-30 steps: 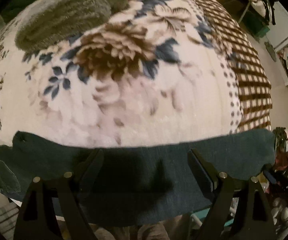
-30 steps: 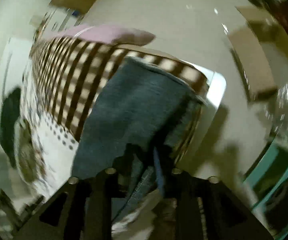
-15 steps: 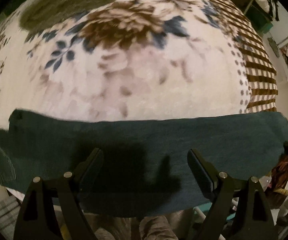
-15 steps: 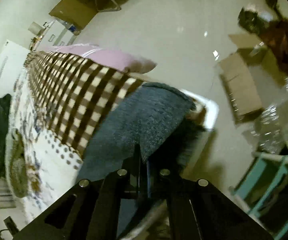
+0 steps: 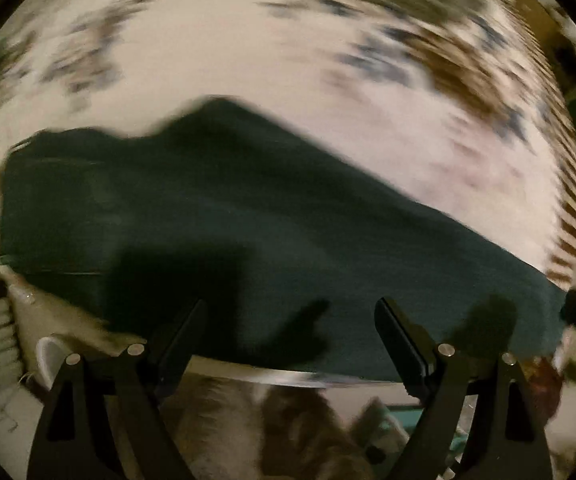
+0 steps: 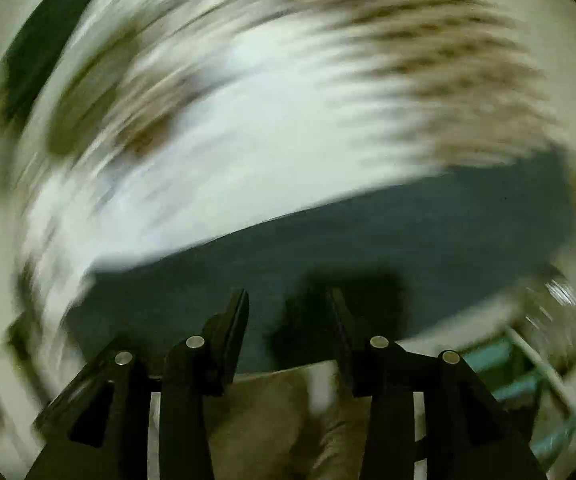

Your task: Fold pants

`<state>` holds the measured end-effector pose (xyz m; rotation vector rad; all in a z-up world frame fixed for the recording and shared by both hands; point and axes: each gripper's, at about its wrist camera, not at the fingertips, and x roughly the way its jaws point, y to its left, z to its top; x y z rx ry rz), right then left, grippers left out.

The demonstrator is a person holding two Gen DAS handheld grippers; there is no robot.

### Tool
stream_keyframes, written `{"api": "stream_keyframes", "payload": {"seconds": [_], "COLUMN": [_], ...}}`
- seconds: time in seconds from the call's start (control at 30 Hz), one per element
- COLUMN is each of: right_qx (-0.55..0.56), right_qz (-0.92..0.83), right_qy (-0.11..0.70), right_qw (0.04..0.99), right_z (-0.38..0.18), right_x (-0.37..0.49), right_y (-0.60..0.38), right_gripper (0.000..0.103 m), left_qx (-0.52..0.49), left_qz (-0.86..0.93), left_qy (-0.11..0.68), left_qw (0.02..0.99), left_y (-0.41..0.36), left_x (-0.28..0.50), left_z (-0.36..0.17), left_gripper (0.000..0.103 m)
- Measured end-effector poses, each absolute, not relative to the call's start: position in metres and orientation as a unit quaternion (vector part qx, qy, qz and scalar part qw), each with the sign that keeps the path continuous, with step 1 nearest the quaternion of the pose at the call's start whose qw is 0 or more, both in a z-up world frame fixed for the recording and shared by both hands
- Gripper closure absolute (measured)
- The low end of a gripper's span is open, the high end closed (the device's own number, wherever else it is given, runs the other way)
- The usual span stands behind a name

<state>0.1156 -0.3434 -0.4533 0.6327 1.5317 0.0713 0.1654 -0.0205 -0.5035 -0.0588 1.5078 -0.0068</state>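
no legible text, label, brand, number or sign appears in either view. both wrist views are heavily motion-blurred; the dark pants (image 5: pixel 248 216) and the patterned blanket (image 5: pixel 288 60) on the bed carry only cloth texture and floral or checked print, without lettering.

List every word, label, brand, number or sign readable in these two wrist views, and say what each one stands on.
None: no readable text shows in either view.
Dark green pants: plain cloth, no visible label or tag.
Floral blanket: only a motion-blurred pattern, no lettering.
Left gripper and right gripper: plain black fingers, no markings.
Clutter at the frame edges: too blurred to read.
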Motion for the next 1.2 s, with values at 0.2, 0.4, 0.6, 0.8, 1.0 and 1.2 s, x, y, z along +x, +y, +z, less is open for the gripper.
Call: {"api": "stream_keyframes", "payload": {"seconds": [0.2,0.4,0.6,0.8,1.0,1.2], "right_qx": [0.236,0.178,0.18,0.198,0.149,0.126], "right_qz": [0.188,0.154,0.099,0.097,0.128,0.125], "right_qy": [0.727,0.813,0.775,0.747,0.774,0.772], "right_qw": [0.616,0.532,0.598,0.627,0.602,0.61], "right_z": [-0.501,-0.573,-0.539,-0.514,-0.517,-0.545], "right_x": [0.245,0.282,0.283,0.303,0.29,0.285], "right_y": [-0.151,-0.077,-0.097,-0.111,-0.098,-0.098], "right_gripper": [0.06,0.062,0.099,0.103,0.043,0.097], "left_qx": [-0.033,-0.053,-0.056,-0.09,-0.106,-0.083], "left_qz": [0.088,0.102,0.078,0.075,0.074,0.071], "left_qy": [0.678,0.686,0.693,0.698,0.681,0.679], "left_qw": [0.729,0.719,0.715,0.706,0.72,0.726], "left_y": [0.099,0.148,0.161,0.174,0.182,0.168], "left_x": [0.175,0.182,0.165,0.169,0.169,0.177], "left_z": [-0.523,-0.557,-0.568,-0.567,-0.546,-0.547], "left_gripper": [0.017,0.018,0.017,0.017,0.017,0.017]}}
